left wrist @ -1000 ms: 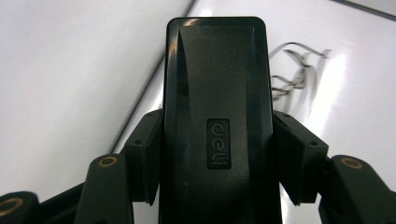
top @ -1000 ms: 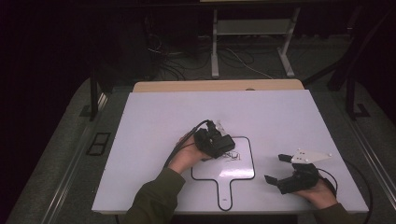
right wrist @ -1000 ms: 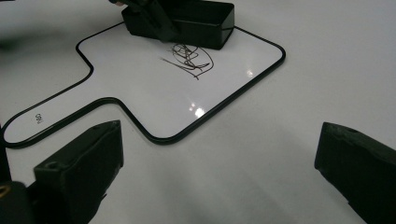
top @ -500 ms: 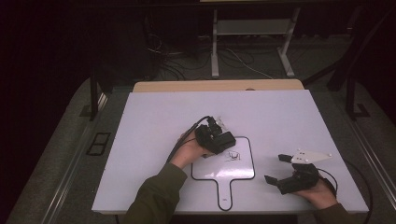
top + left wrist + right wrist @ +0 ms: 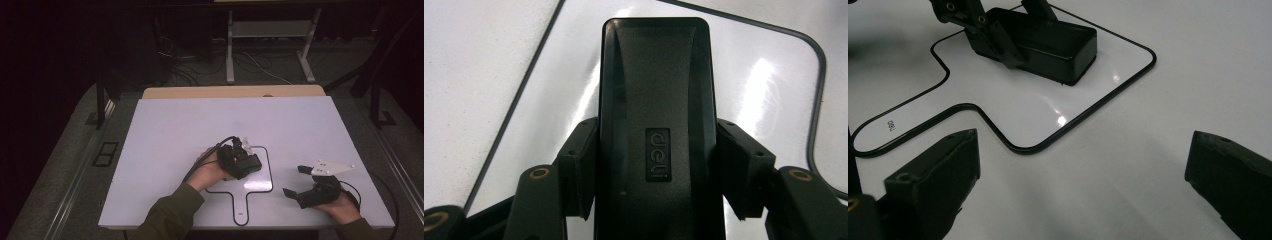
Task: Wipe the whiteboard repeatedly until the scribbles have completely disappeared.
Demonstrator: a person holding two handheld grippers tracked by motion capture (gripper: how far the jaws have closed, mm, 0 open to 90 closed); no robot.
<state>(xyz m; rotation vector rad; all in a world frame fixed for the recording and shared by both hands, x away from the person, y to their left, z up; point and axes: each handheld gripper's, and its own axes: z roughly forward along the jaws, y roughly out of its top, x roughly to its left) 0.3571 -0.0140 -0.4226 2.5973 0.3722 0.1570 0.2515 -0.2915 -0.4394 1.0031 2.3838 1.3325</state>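
The left gripper (image 5: pixel 248 161) has its fingers clamped on a black eraser (image 5: pixel 656 125), pressed onto the small whiteboard (image 5: pixel 260 181) at the bench's (image 5: pixel 175 125) centre. At four o'clock, the right gripper's (image 5: pixel 294 181) fingers stand apart, empty.

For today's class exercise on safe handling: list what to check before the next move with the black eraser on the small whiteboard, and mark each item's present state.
1. Left claw clamped on both sides of the black eraser: ok.
2. Eraser over the small whiteboard, inside its black rim: ok.
3. Eraser face flat on the board: cannot tell.
4. Right claw open and holding nothing: ok.
5. Right claw off the board, on the white table: ok.
6. Marks left to wipe: cannot tell.
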